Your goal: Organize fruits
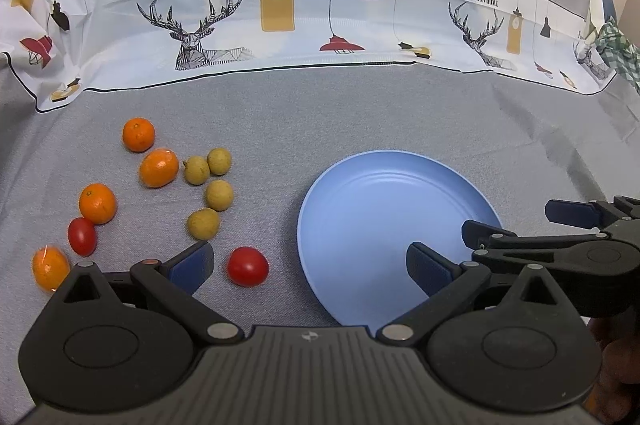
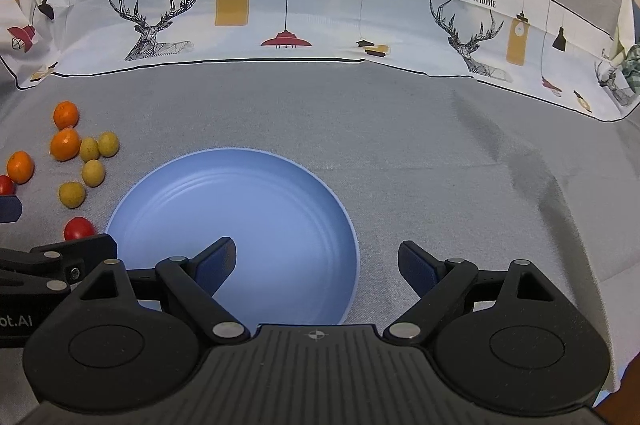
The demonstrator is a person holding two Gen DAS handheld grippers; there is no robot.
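An empty blue plate (image 1: pixel 384 193) (image 2: pixel 240 193) lies on the grey cloth. Left of it lie loose fruits: several oranges (image 1: pixel 159 168) (image 2: pixel 65 144), several small yellow-green round fruits (image 1: pixel 219 194) (image 2: pixel 93 173) and red tomatoes (image 1: pixel 247 266) (image 2: pixel 79 228), another (image 1: pixel 81 236). My left gripper (image 1: pixel 308 265) is open and empty, its left finger near the tomato, its right finger over the plate's near rim. My right gripper (image 2: pixel 316 265) is open and empty over the plate's right rim; it also shows in the left wrist view (image 1: pixel 516 221).
A white printed cloth with deer and lamps (image 1: pixel 280 17) (image 2: pixel 280 5) stands along the back. A green checked cloth (image 1: pixel 618 49) lies at the far right. Grey cloth (image 2: pixel 460 165) stretches right of the plate.
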